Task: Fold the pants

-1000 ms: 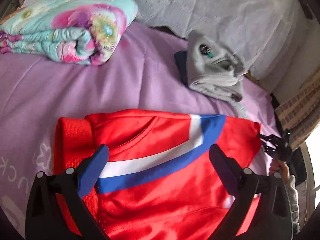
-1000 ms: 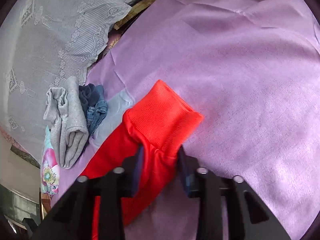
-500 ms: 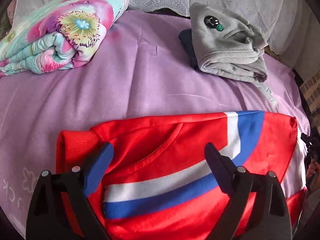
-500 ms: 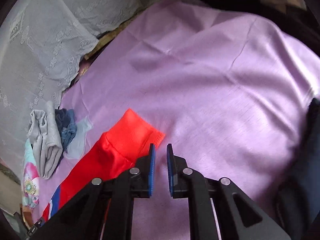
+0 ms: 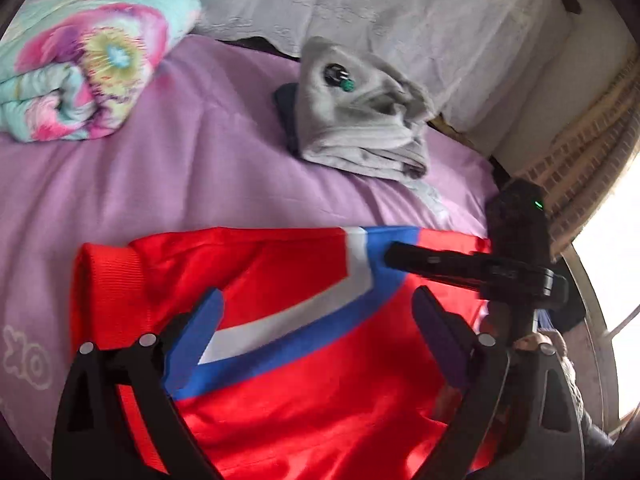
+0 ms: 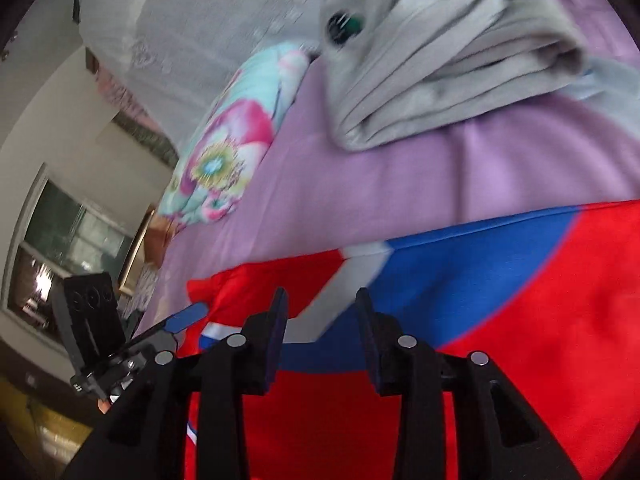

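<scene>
Red pants point(image 5: 304, 392) with a blue and white stripe lie folded on the purple sheet point(image 5: 180, 176), with a ribbed cuff point(image 5: 108, 292) at the left end. My left gripper point(image 5: 316, 322) hovers open over the striped part and holds nothing. My right gripper point(image 5: 396, 257) reaches in from the right, low over the stripe near the pants' far edge. In the right wrist view the right gripper point(image 6: 322, 316) is open above the pants point(image 6: 520, 320) with nothing between its fingers. A blue pad point(image 6: 186, 317) of the left gripper shows at the left.
A rolled floral quilt point(image 5: 88, 68) lies at the far left of the bed. Folded grey clothing point(image 5: 360, 128) sits on a dark garment behind the pants. A white lace cloth point(image 5: 400, 8) covers the head of the bed. A hand point(image 5: 536, 344) holds the right gripper's handle.
The right gripper let go of the red cuff, swung across to the striped part beside the left gripper, and opened. The left gripper stayed open above the pants.
</scene>
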{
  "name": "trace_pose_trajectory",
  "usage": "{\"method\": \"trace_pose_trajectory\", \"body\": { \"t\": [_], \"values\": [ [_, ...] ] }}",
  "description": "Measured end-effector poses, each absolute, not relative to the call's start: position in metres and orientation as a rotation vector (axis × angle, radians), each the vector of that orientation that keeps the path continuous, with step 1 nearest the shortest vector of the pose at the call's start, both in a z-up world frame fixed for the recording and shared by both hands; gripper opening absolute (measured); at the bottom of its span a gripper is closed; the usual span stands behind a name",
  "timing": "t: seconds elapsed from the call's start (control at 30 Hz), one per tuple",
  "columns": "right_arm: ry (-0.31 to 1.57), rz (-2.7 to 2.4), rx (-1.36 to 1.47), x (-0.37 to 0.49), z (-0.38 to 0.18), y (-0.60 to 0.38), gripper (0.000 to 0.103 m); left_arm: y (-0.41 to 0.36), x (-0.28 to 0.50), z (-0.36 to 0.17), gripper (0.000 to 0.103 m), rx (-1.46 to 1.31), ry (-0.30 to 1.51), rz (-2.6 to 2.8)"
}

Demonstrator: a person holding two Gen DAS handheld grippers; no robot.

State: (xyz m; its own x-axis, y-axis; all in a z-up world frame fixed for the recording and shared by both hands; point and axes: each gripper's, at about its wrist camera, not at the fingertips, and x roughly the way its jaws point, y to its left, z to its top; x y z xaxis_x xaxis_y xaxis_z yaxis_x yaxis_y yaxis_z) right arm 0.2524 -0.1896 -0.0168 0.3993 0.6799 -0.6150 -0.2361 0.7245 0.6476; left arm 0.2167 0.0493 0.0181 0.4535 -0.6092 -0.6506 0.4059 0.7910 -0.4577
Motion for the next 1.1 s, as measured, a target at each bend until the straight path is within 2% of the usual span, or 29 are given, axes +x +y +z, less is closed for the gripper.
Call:
{"method": "trace_pose_trajectory", "body": {
  "t": [0.07, 0.17, 0.33, 0.43, 0.47, 0.5, 0.53, 0.57, 0.6, 0.63, 0.67, 0.7, 0.8, 0.9, 1.0, 1.07, 1.1],
  "values": [
    [1.053, 0.629, 0.444, 0.259, -0.029, -0.161, 0.037, 0.03, 0.219, 0.006, 0.093, -0.105, 0.947, -0.562],
    [1.045, 0.575, 0.443, 0.267, -0.037, -0.185, 0.023, 0.038, 0.235, -0.016, 0.091, -0.129, 1.056, -0.519],
    [0.954, 0.312, 0.657, 0.258, -0.037, -0.347, 0.019, 0.094, 0.228, 0.014, 0.091, -0.249, 0.945, -0.433],
    [0.862, 0.085, 0.769, 0.224, -0.035, -0.46, 0.018, 0.133, 0.227, 0.021, 0.094, -0.208, 0.887, -0.165],
    [0.827, 0.004, 0.805, 0.21, -0.033, -0.493, 0.015, 0.146, 0.228, 0.019, 0.094, -0.231, 0.887, -0.112],
    [0.798, -0.07, 0.844, 0.197, -0.031, -0.52, 0.004, 0.158, 0.23, 0.018, 0.094, -0.28, 0.896, -0.106],
    [0.771, -0.114, 0.896, 0.183, -0.029, -0.541, 0.0, 0.168, 0.231, 0.016, 0.094, -0.347, 0.898, -0.115],
    [0.749, -0.085, 0.955, 0.172, -0.026, -0.548, 0.002, 0.174, 0.228, 0.016, 0.093, -0.401, 0.888, -0.131],
    [0.749, -0.078, 0.936, 0.164, -0.021, -0.545, 0.009, 0.175, 0.222, 0.02, 0.093, -0.446, 0.868, -0.175],
    [0.761, -0.094, 0.839, 0.157, -0.009, -0.527, 0.022, 0.174, 0.213, 0.026, 0.093, -0.473, 0.849, -0.234],
    [0.768, -0.087, 0.727, 0.152, 0.003, -0.501, 0.06, 0.167, 0.203, 0.033, 0.094, -0.484, 0.83, -0.303],
    [0.761, -0.037, 0.633, 0.147, 0.013, -0.469, 0.072, 0.154, 0.193, 0.038, 0.094, -0.476, 0.817, -0.37],
    [0.8, 0.229, 0.522, 0.133, 0.022, -0.38, 0.072, 0.097, 0.163, 0.034, 0.099, -0.357, 0.861, -0.557],
    [0.878, 0.468, 0.505, 0.132, 0.015, -0.283, 0.072, 0.052, 0.15, 0.01, 0.099, -0.209, 0.973, -0.58],
    [0.96, 0.619, 0.486, 0.139, -0.002, -0.209, 0.072, 0.051, 0.15, -0.012, 0.098, -0.172, 1.044, -0.507],
    [1.024, 0.606, 0.491, 0.148, -0.021, -0.198, 0.071, 0.066, 0.146, -0.011, 0.096, -0.223, 1.026, -0.501],
    [1.052, 0.579, 0.525, 0.152, -0.031, -0.208, 0.054, 0.077, 0.142, -0.009, 0.095, -0.257, 1.015, -0.502]
  ]
}}
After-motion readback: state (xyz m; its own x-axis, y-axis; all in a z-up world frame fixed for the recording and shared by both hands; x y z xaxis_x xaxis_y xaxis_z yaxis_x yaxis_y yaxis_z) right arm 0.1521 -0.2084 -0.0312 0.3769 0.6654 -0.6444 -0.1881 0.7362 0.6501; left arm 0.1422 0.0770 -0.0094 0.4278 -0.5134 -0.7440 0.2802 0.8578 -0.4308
